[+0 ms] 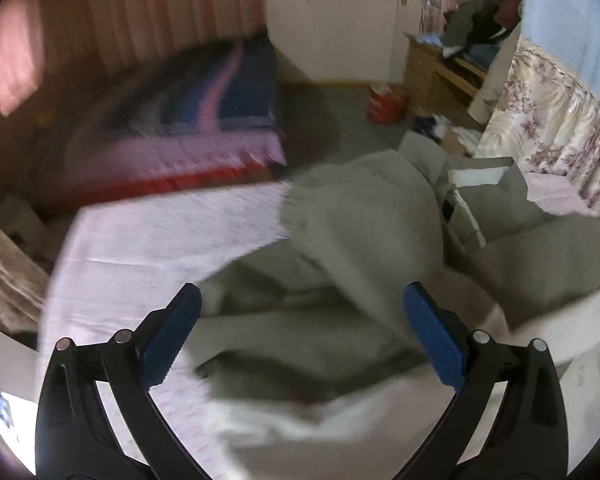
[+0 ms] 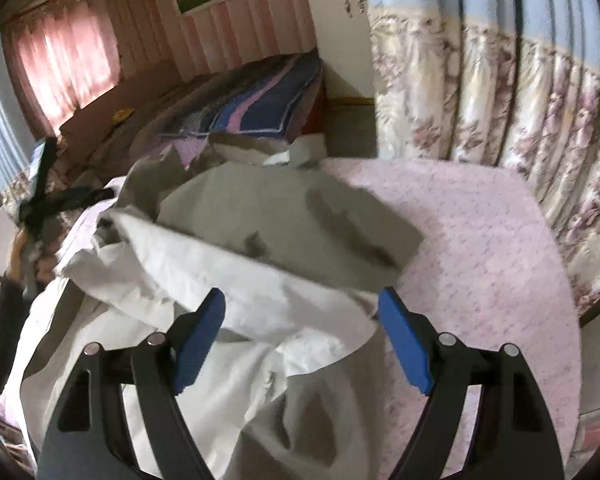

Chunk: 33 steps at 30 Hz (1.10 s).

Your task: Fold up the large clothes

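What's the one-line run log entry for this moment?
left gripper: open, empty | right gripper: open, empty | grey garment: crumpled, unfolded on pink bedsheet

pink sheet (image 2: 480,240) | floral curtain (image 2: 500,112) | striped blanket (image 1: 204,92) | red bucket (image 1: 384,106) | wooden shelf (image 1: 440,76)

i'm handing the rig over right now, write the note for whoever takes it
Left tongs: open, holding nothing, above the grey side of the garment.
Right tongs: open, holding nothing, over the white lining.
Garment: a large grey piece with white lining, lying crumpled in a heap on the pink bedsheet. Parts are turned over so the lining shows; the left view is blurred, so finer detail is unclear.
Done: no neat fold visible.
Left: probably spread it flat first, find the edges, then fold. The sheet shows bare beside the right tongs.
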Available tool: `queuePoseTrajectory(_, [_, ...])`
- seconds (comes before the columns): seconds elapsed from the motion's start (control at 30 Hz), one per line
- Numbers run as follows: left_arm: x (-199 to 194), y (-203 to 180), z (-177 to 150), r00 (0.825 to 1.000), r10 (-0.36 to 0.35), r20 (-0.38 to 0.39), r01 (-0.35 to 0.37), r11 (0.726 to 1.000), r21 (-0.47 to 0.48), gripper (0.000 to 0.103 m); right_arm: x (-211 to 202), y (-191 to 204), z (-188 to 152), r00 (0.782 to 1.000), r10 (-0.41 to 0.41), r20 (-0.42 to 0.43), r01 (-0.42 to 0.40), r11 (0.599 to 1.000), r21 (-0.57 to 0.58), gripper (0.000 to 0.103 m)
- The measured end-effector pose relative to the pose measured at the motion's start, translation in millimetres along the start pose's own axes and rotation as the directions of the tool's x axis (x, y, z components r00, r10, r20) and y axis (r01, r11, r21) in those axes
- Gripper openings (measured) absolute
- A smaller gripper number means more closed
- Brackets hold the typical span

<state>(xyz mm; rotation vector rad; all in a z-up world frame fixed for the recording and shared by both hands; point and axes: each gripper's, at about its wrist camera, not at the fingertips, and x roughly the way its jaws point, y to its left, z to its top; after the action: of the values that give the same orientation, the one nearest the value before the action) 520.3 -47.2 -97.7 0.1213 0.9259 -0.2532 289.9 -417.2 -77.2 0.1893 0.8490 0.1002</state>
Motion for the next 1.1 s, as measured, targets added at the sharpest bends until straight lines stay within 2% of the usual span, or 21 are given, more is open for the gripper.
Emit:
queuePoseTrajectory(0.07, [22.8,-4.9,7.9,0.997,-0.044,-0.066,0.043,0.999,-0.016,0.099,13.0,3.1,-0.9,1.000,-0.003,-0.026,0.003,1.000,-0.010,0.079])
queuePoseTrajectory(0.1, [33.5,-10.1,11.2,0.994,-0.068,-0.090,0.067,0.998,-0.022,0.087,19.5,6.1,0.8,0.999,-0.019,-0.033,0.019,1.000,-0.019,0.078])
queuePoseTrajectory(0.13, [41.2,-15.4,13.2,0.989,-0.098,-0.109,0.096,0.995,-0.023,0.051,26.0,8.0,1.4,0.998,-0.035,-0.044,0.034,0.999,-0.028,0.076])
queuePoseTrajectory(0.17, [49.5,-20.7,14.6,0.981,-0.137,-0.138,0.134,0.991,-0.028,0.029,34.0,10.5,3.3,0.997,-0.030,-0.065,0.028,0.999,-0.034,0.055])
queuePoseTrajectory(0.2, [57.6,-25.1,16.8,0.977,-0.131,-0.169,0.126,0.991,-0.041,0.011,42.3,10.6,4.6,0.996,-0.018,-0.093,0.015,0.999,-0.031,0.029])
queuePoseTrajectory(0.23, [59.8,-26.5,17.5,0.976,-0.131,-0.173,0.124,0.991,-0.054,0.003,47.9,11.4,5.0,0.994,-0.026,-0.104,0.023,0.999,-0.030,0.026])
queuePoseTrajectory(0.3, [44.2,-21.4,22.1,0.979,-0.151,-0.137,0.139,0.986,-0.093,0.001,50.1,17.9,4.6,0.993,-0.081,-0.082,0.074,0.994,-0.081,0.017])
queuePoseTrajectory(0.37, [-4.9,-1.1,22.0,0.975,-0.218,-0.050,0.206,0.963,-0.174,0.000,33.2,19.4,4.9,0.995,-0.100,-0.003,0.100,0.991,-0.093,0.015])
queuePoseTrajectory(0.43, [-57.4,12.0,11.1,0.966,-0.255,0.039,0.258,0.946,-0.198,0.000,9.9,16.0,4.0,0.997,-0.046,0.066,0.050,0.996,-0.067,0.015])
queuePoseTrajectory(0.5, [-112.6,21.0,-17.1,0.952,-0.286,0.112,0.303,0.933,-0.192,0.001,-6.8,19.2,2.2,0.996,-0.001,0.094,0.010,0.996,-0.090,0.015])
queuePoseTrajectory(0.57, [-135.2,20.9,-42.9,0.958,-0.259,0.121,0.276,0.950,-0.147,0.014,-9.0,24.0,-3.7,0.998,0.027,0.060,-0.019,0.991,-0.132,0.019])
queuePoseTrajectory(0.6, [-134.3,22.5,-63.6,0.975,-0.203,0.085,0.213,0.969,-0.125,0.041,-2.1,24.3,-8.5,1.000,0.003,0.016,0.000,0.988,-0.154,0.028])
queuePoseTrajectory(0.63, [-129.1,27.2,-79.8,0.989,-0.137,0.051,0.143,0.982,-0.122,0.086,2.9,25.1,-12.6,0.999,-0.034,0.003,0.034,0.984,-0.173,0.034])
queuePoseTrajectory(0.67, [-121.7,33.6,-96.8,0.998,-0.054,0.021,0.056,0.991,-0.123,0.100,9.5,24.0,-22.3,0.995,-0.093,-0.031,0.085,0.975,-0.206,0.045])
queuePoseTrajectory(0.7, [-111.5,43.7,-120.6,0.999,0.036,-0.015,-0.038,0.994,-0.105,0.097,11.4,21.8,-29.6,0.992,-0.114,-0.058,0.098,0.970,-0.221,0.055])
queuePoseTrajectory(0.73, [-104.1,51.4,-135.5,0.995,0.080,-0.057,-0.085,0.992,-0.089,0.097,7.8,17.1,-38.2,0.990,-0.122,-0.076,0.101,0.968,-0.228,0.056])
queuePoseTrajectory(0.8, [-95.2,72.5,-159.6,0.983,0.130,-0.131,-0.143,0.985,-0.097,0.097,-7.7,7.2,-43.5,0.988,-0.133,-0.074,0.114,0.970,-0.215,0.059])
queuePoseTrajectory(0.9, [-101.0,89.8,-158.2,0.980,0.163,-0.112,-0.178,0.975,-0.135,0.097,-31.2,-13.3,-28.4,0.988,-0.154,-0.019,0.150,0.980,-0.131,0.066])
queuePoseTrajectory(0.97, [-104.6,89.6,-140.9,0.988,0.141,-0.061,-0.149,0.977,-0.154,0.099,-41.3,-20.6,-11.3,0.989,-0.145,0.023,0.146,0.989,-0.036,0.066])
queuePoseTrajectory(1.0, [-102.8,82.2,-126.4,0.994,0.102,-0.035,-0.106,0.982,-0.153,0.100,-40.1,-22.0,-4.8,0.991,-0.130,0.031,0.130,0.992,0.003,0.068])
queuePoseTrajectory(1.1, [-83.5,61.2,-99.0,0.999,0.026,-0.026,-0.029,0.993,-0.112,0.100,-16.2,-21.7,4.4,0.995,-0.094,-0.023,0.096,0.987,0.131,0.070])
